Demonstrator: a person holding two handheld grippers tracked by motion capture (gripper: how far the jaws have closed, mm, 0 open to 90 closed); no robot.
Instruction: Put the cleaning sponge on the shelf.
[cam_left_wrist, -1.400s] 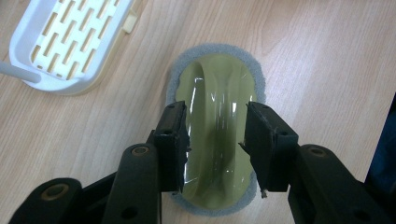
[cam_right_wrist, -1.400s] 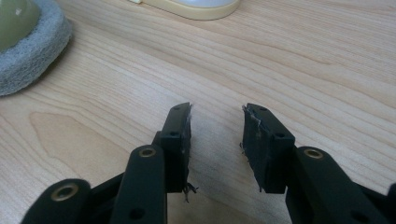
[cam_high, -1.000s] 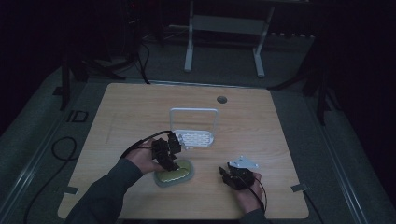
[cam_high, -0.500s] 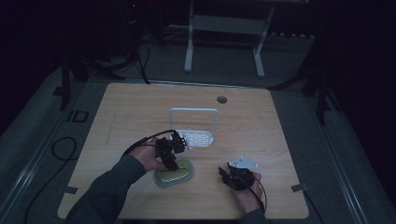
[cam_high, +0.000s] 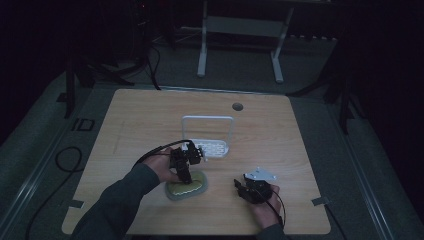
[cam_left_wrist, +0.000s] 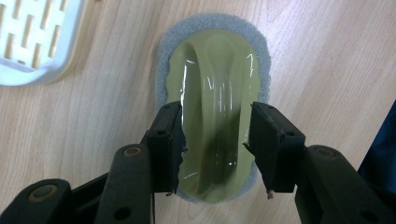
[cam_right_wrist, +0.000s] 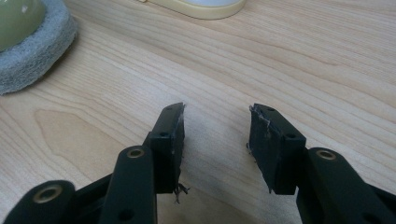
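- The left gripper (cam_high: 186, 165) sits left of centre in the lower half of the high view, tipped down over the sponge (cam_high: 187, 188); its cable loops off toward the left.
- In the left gripper view the left gripper's (cam_left_wrist: 215, 144) jaws stand wide, one on each side of the sponge's (cam_left_wrist: 215, 107) glossy green raised handle. I cannot tell whether the pads touch it; nothing looks clamped.
- The sponge lies flat on the table (cam_high: 150, 115), lower centre of the high view, just below and left of the rack (cam_high: 210, 147). Its grey pad rims the green top all round.
- The rack, white with slots, shows at the upper left corner of the left gripper view (cam_left_wrist: 32, 42), near the sponge but apart from it. In the high view a white frame stands upright at its far side.
- The right gripper (cam_high: 247, 191) is at the lower right of centre in the high view, well apart from the sponge, held low over bare wood with a hand behind it.
- In the right gripper view the right gripper's (cam_right_wrist: 215, 137) jaws gape wide with nothing between them but table (cam_right_wrist: 280, 60). The sponge (cam_right_wrist: 32, 42) shows at the upper left corner, the rack's edge (cam_right_wrist: 201, 7) at the top.
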